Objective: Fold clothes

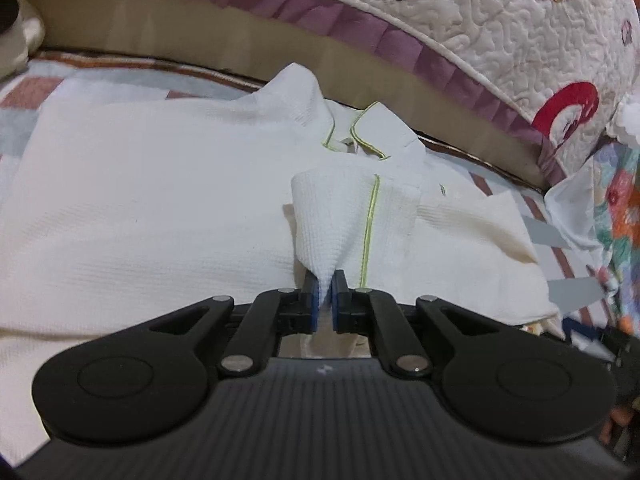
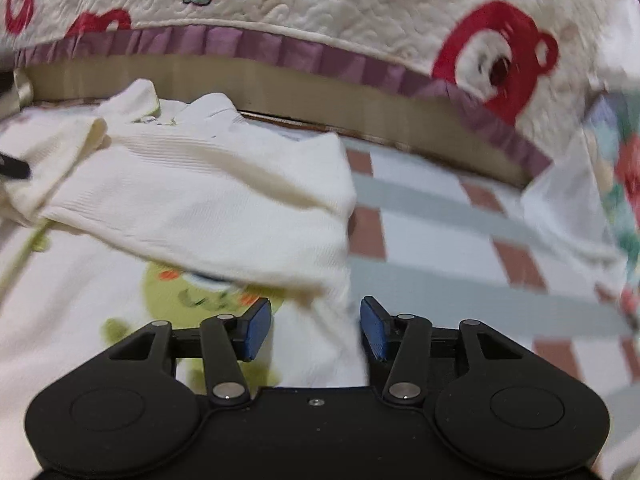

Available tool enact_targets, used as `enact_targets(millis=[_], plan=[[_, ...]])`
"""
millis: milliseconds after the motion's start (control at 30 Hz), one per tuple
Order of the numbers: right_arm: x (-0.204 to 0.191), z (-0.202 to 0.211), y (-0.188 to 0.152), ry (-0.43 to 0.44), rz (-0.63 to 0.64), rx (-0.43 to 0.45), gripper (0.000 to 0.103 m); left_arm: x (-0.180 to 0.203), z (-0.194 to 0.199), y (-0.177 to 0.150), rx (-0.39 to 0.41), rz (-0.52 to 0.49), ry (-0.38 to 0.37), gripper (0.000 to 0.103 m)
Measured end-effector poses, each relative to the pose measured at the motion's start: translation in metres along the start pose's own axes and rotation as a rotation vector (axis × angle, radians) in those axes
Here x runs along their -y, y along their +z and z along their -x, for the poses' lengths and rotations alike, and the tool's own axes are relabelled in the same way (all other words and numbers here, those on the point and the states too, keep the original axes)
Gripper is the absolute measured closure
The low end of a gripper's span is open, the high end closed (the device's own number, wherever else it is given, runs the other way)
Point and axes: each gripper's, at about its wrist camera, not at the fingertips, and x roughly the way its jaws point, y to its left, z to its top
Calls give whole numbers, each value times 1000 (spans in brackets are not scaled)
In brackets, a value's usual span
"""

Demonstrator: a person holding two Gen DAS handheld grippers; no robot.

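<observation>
A white waffle-knit shirt [image 1: 160, 184] with lime-green piping lies spread on the bed, its collar [image 1: 372, 136] toward the far side. My left gripper [image 1: 325, 280] is shut on a pinched-up fold of the shirt's front, lifted into a peak beside the green placket line. In the right wrist view the same shirt [image 2: 208, 200] shows a folded sleeve lying across a green cartoon print [image 2: 200, 300]. My right gripper [image 2: 316, 320] is open, low over the shirt's right edge, with cloth between and under its blue pads.
A checked bedsheet [image 2: 440, 216] in white, grey and brown lies to the right of the shirt. A quilted cover [image 2: 360, 8] with red bears and a purple frill hangs over the tan bed edge [image 1: 200, 32] behind. Floral fabric [image 1: 616, 216] sits at the far right.
</observation>
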Motion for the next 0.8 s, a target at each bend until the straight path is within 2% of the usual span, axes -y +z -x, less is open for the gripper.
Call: enact_targets(millis=[33,67,100,133,167,233,300,367,400,433,500,567,600,667,733,800], plan=[[4,-3,2,-11,0,13,51,3,0,0,6,-17,0,98],[7,-6,5,-21,-2,26,59,4,2,1,14,-24,-13,98],[18,-6,6,-14,-66,36,91,4,4,3,21,-22,-30,98],[28,-5,7,-5,-135,45,97,5,6,4,22,-16,-44,98],[39,-5,8,3,-204,55,96,6,6,4,10,-13,-53,98],[56,-9,2,22,-333,21,96,6,3,2,-27,-18,-50,98],[63,-19,-4,89,-364,-71,92,7,-1,-1,-56,-42,-15,98],[66,-13,-6,137,-344,-87,85,8,-3,-4,-66,-70,15,98],[71,-5,-4,186,-349,-85,82,9,-1,-4,-59,-78,21,98],[79,5,-2,238,-383,-49,77,9,2,-4,-49,-83,26,98],[98,19,-1,327,-501,37,74,11,10,-4,-8,-95,47,97],[114,10,7,373,-597,40,74,19,18,-4,33,-116,56,96],[121,5,11,395,-645,39,74,24,21,-5,46,-138,54,92],[132,-23,22,392,-710,2,69,39,25,-8,65,-198,43,88],[133,-50,32,360,-691,-28,66,55,25,-13,74,-277,28,77],[128,-64,42,367,-650,-31,66,65,19,-18,69,-323,26,73]])
